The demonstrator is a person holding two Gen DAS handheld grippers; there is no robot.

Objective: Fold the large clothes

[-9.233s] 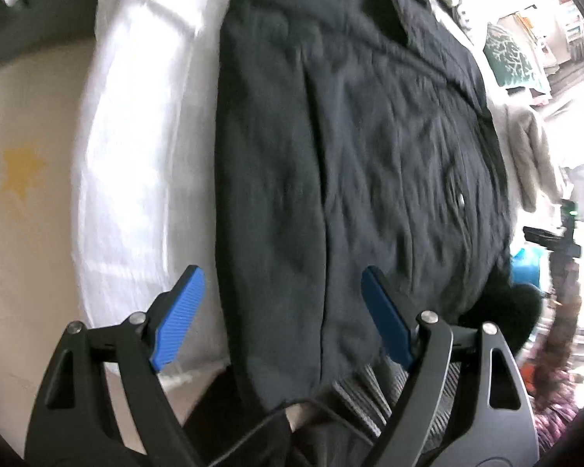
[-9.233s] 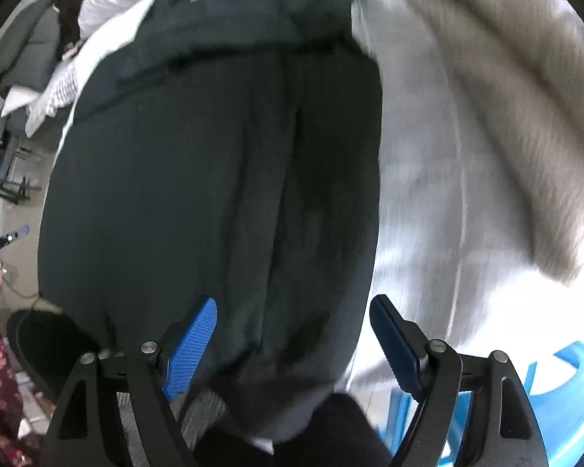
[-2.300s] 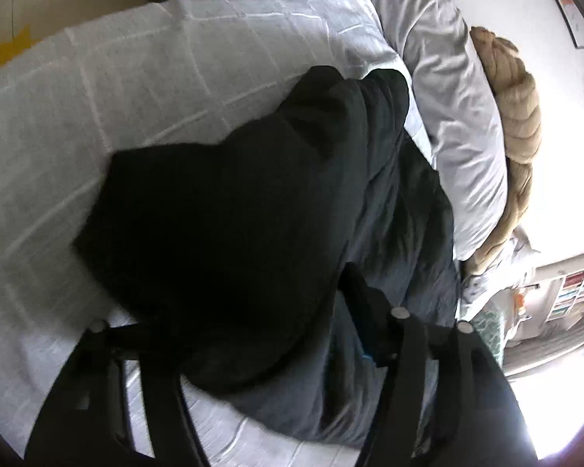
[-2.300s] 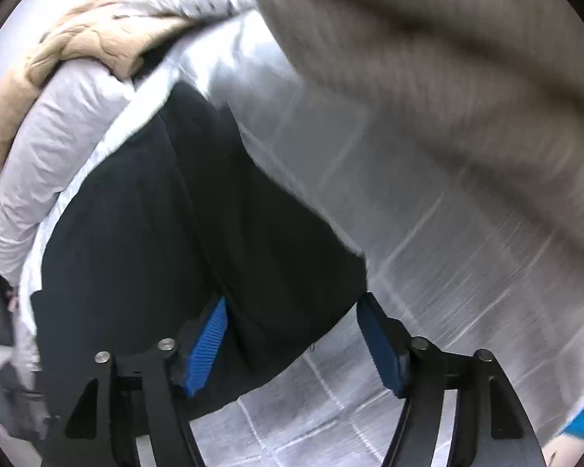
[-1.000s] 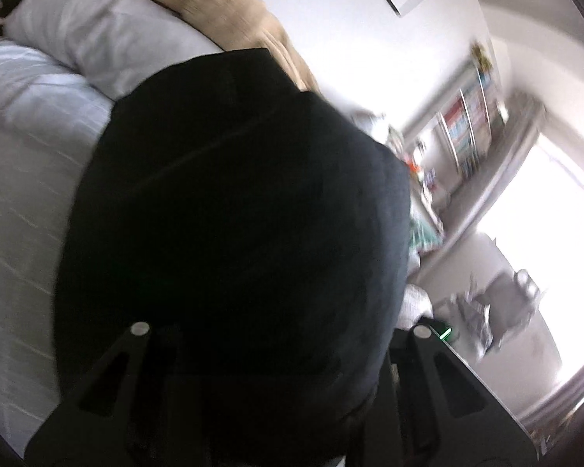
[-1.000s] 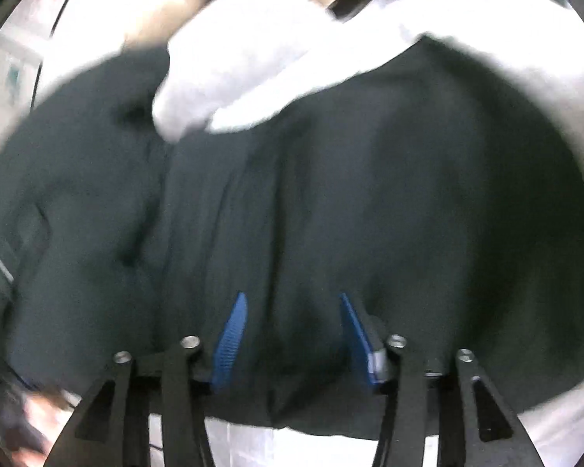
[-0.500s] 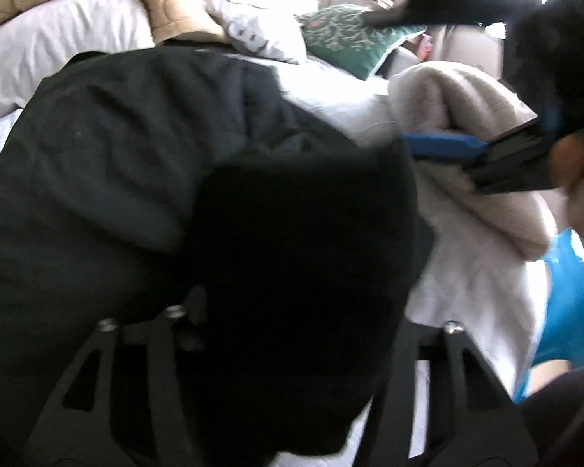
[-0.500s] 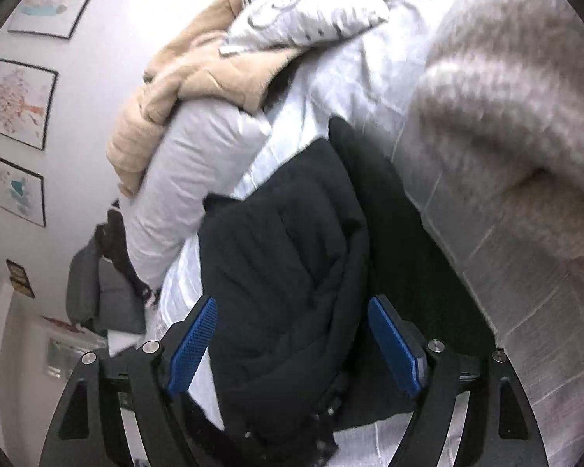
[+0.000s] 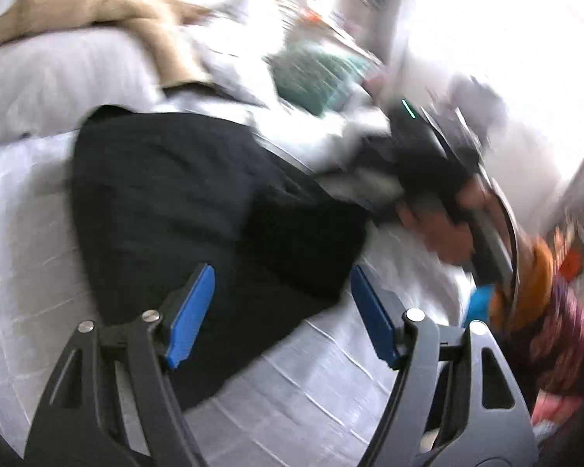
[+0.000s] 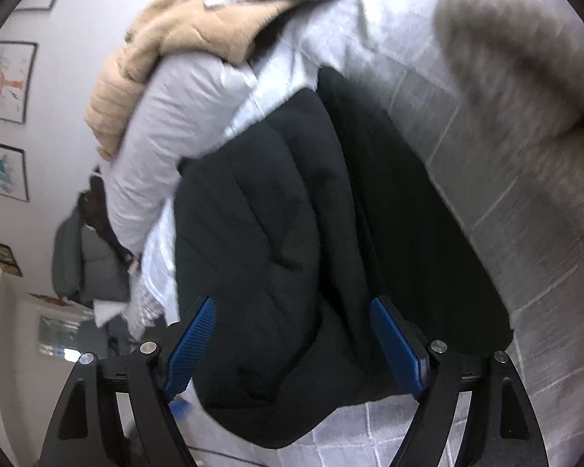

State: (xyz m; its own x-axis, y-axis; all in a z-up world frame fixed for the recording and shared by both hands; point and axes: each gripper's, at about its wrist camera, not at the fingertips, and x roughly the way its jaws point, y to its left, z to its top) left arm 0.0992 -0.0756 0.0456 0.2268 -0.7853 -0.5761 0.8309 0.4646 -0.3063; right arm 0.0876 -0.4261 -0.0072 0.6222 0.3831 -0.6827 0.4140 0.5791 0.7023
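A black garment [image 9: 183,194] lies folded in a thick bundle on the white checked bedspread [image 9: 311,401]. My left gripper [image 9: 282,311] hovers over its near edge. Its jaws are opening, and the cloth lies below the gap, not pinched by the blue pads [image 9: 190,311]. In the right wrist view the same black garment [image 10: 292,214] bulges up between the fingers of my right gripper [image 10: 294,342], which is open, its pads [image 10: 397,342] not pressing on the cloth. The left wrist view also shows the right gripper [image 9: 428,155], blurred, with the hand [image 9: 440,233] that holds it.
A white pillow [image 10: 167,136] and a beige blanket [image 10: 183,31] lie at the head of the bed. A grey fluffy blanket [image 10: 525,78] is piled at the right. There is a green cushion [image 9: 319,78] farther back, a grey chair [image 10: 81,264] by the wall, and a patterned sleeve [image 9: 556,330] at the right.
Black cloth covered the left gripper's fingers before; now it lies on the bed and both blue pads show. Both grippers' jaws have spread wider. The left view has swung and is blurred.
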